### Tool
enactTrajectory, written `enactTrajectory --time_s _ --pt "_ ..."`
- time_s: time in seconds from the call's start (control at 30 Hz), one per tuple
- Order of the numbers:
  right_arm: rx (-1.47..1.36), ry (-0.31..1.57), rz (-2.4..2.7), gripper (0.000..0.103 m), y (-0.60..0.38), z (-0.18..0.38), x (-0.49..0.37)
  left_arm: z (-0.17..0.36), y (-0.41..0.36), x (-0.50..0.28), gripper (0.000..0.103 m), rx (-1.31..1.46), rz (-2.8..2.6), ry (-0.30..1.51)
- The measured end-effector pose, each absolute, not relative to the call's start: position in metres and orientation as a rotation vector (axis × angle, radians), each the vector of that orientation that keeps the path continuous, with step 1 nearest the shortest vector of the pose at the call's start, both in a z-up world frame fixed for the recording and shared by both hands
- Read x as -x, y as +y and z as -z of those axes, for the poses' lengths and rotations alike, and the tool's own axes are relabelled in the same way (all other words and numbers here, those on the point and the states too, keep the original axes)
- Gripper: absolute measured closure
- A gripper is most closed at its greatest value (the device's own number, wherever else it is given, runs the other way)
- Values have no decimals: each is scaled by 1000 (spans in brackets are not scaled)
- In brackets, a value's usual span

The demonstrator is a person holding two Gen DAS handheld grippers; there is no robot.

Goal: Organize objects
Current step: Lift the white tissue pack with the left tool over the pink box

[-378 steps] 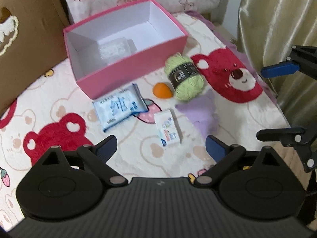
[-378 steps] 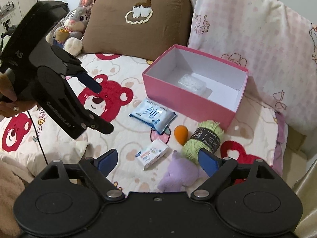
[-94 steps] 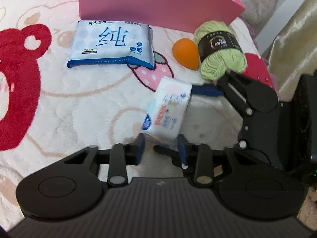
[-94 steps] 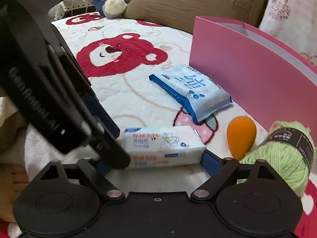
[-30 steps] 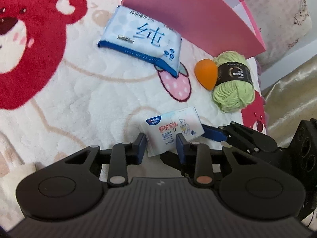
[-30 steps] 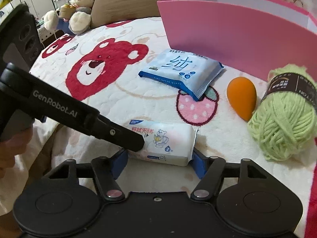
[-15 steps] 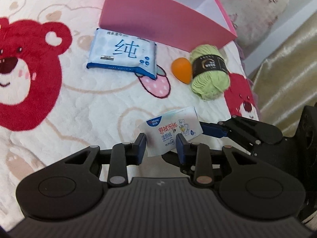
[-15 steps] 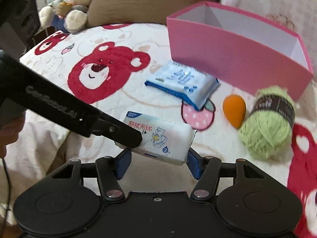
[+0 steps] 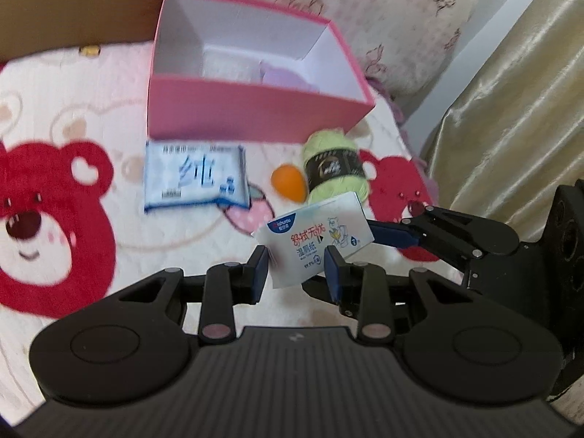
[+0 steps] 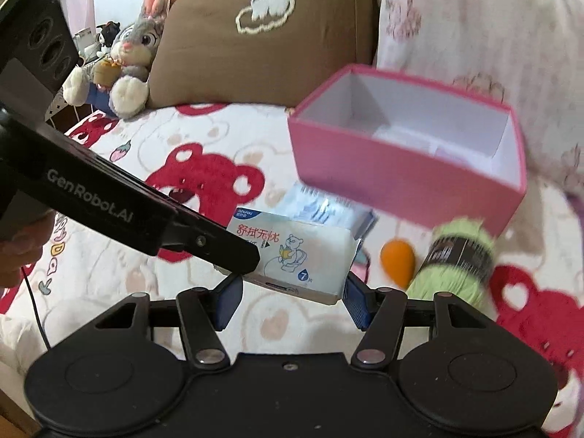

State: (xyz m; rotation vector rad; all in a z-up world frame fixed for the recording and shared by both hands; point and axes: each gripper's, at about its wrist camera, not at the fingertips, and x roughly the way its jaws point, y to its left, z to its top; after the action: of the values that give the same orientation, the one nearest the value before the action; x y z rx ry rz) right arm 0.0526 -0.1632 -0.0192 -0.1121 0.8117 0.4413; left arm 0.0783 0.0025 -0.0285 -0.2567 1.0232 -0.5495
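Both grippers hold one small white wipes pack (image 9: 317,240) in the air above the bedspread. My left gripper (image 9: 296,269) is shut on its short end; my right gripper (image 10: 290,303) is shut across its length (image 10: 292,252). The open pink box (image 9: 255,118) stands behind, with a purple soft toy (image 9: 283,75) and a clear packet inside. On the blanket in front of the box lie a blue-and-white wipes pack (image 9: 195,177), an orange egg-shaped sponge (image 9: 288,183) and a green yarn ball (image 9: 334,168). The box also shows in the right wrist view (image 10: 405,179).
The bed has a white blanket with red bears (image 9: 51,197). A brown pillow (image 10: 266,36) and a pink floral pillow (image 10: 485,25) lean behind the box. A plush rabbit (image 10: 127,62) sits at the far left. A gold curtain (image 9: 511,84) hangs at the right.
Both grippers have lifted the small wipes pack higher off the blanket and carried it toward the pink box. The box interior with the purple toy has come into view.
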Motion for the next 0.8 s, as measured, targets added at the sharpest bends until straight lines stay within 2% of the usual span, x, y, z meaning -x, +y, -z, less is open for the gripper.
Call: enactTrajectory --time_s 0.47,0.6,0.67,0.8 --pt "136 766 -382 41 -172 -35 -96 -33 -14 -131 71 197 564 996" --pt "114 788 -382 41 -177 -40 -128 -40 -18 -164 71 197 538 1009" --pt "116 789 -378 48 -181 -39 -141 -38 -22 -179 71 174 520 984" --pt "80 803 -372 49 -194 -29 -166 -25 -31 -202 70 179 497 977"
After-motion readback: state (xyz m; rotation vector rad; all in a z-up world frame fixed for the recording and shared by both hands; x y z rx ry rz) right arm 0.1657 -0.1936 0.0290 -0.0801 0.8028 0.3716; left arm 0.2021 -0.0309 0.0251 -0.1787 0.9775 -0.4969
